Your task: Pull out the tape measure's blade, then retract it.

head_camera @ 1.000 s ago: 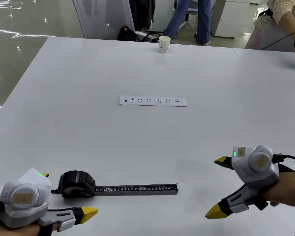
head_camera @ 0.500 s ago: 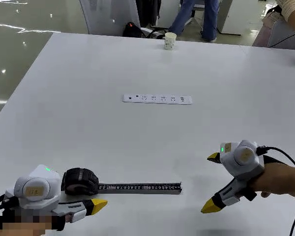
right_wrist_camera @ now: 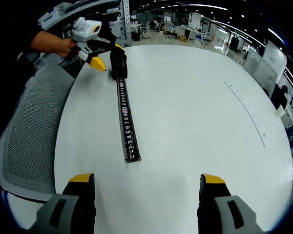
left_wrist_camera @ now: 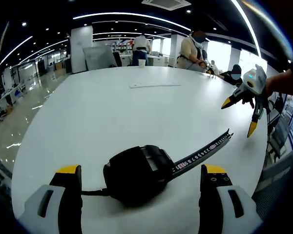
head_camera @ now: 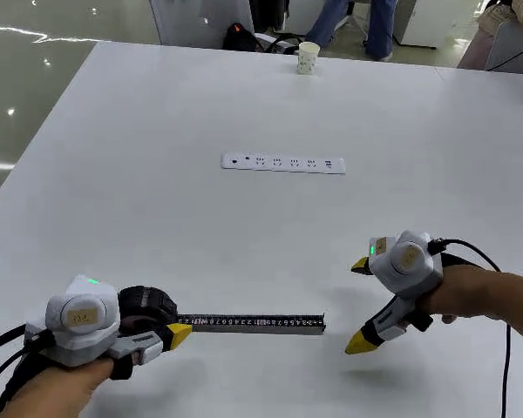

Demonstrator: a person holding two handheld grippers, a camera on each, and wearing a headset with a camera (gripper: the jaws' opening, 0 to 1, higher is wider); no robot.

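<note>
A black tape measure point(head_camera: 148, 306) lies near the front left of the white table point(head_camera: 244, 235). Its blade point(head_camera: 253, 323) is drawn out flat to the right. My left gripper point(head_camera: 157, 324) is open, one yellow-tipped jaw on each side of the case point(left_wrist_camera: 136, 168), with gaps showing on both sides. My right gripper point(head_camera: 360, 303) is also open and holds nothing, a short way right of the blade's free end point(head_camera: 321, 323). In the right gripper view the blade point(right_wrist_camera: 125, 122) runs away from my open gripper point(right_wrist_camera: 146, 178) toward the left gripper point(right_wrist_camera: 90, 36).
A white power strip point(head_camera: 283, 163) lies mid-table and a paper cup point(head_camera: 308, 57) stands near the far edge. People stand beyond the table. A grey mesh chair point(right_wrist_camera: 24, 141) sits by the near edge.
My left gripper has moved forward so its jaws now flank the tape measure case. My right gripper has drifted left toward the blade's end. The blade itself has stayed put.
</note>
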